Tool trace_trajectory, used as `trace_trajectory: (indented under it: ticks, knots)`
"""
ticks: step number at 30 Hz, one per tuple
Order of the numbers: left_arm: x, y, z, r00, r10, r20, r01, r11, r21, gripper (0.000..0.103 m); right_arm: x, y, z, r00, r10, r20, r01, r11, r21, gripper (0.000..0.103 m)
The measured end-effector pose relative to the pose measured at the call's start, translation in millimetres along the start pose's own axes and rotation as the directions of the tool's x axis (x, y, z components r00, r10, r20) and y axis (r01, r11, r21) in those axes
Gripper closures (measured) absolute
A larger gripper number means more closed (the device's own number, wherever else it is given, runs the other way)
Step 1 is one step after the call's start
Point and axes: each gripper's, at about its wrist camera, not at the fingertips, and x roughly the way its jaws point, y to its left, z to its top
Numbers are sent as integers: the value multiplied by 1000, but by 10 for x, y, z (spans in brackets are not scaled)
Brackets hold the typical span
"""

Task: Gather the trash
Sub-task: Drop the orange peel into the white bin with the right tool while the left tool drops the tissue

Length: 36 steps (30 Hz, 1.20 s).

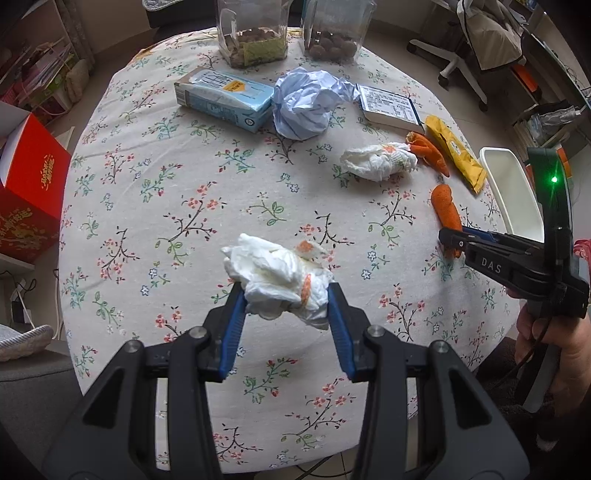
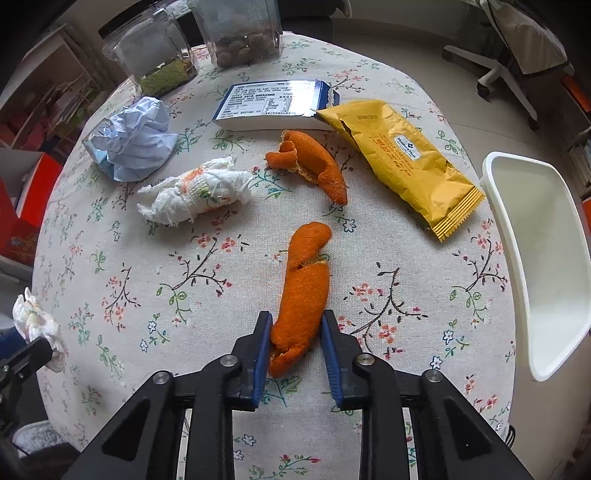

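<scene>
Left gripper (image 1: 284,295) tipped steeply down over the floral tablecloth (image 1: 155,206), clamped on a crumpled white tissue (image 1: 280,280) held clear of the cloth. Right gripper (image 2: 295,332) angled down too, blue pads pinching the near end of an orange peel (image 2: 304,291) lying on the cloth, near the white bin (image 2: 535,258).

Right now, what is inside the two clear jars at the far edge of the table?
The right jar holds round brown balls. The left jar holds brownish pieces behind a green label, which covers part of them.
</scene>
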Motion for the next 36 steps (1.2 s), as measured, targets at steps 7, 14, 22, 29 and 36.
trace_trajectory:
  ticks: [7, 14, 22, 29, 36]
  knots:
    - [-39, -117, 73, 999, -29, 15, 30, 999, -20, 57, -293, -238, 17, 999, 32, 30, -32, 999, 24, 83]
    - [-132, -346, 202, 996, -73, 47, 74, 997, -23, 57, -565, -674, -21, 998, 22, 66, -28, 995, 100, 84]
    - [-150, -824, 354, 989, -125, 74, 124, 992, 17, 57, -914, -1480, -135, 994, -17, 107, -10, 968, 252, 84]
    - [-25, -1322, 464, 982, -181, 59, 179, 983, 47, 57, -1104, -2346, -236, 992, -44, 120, -10, 909, 417, 84]
    - [31, -1884, 546, 976, -203, 80, 193, 974, 116, 57, -1212, -2740, -307, 986, -65, 150, -9, 897, 443, 83]
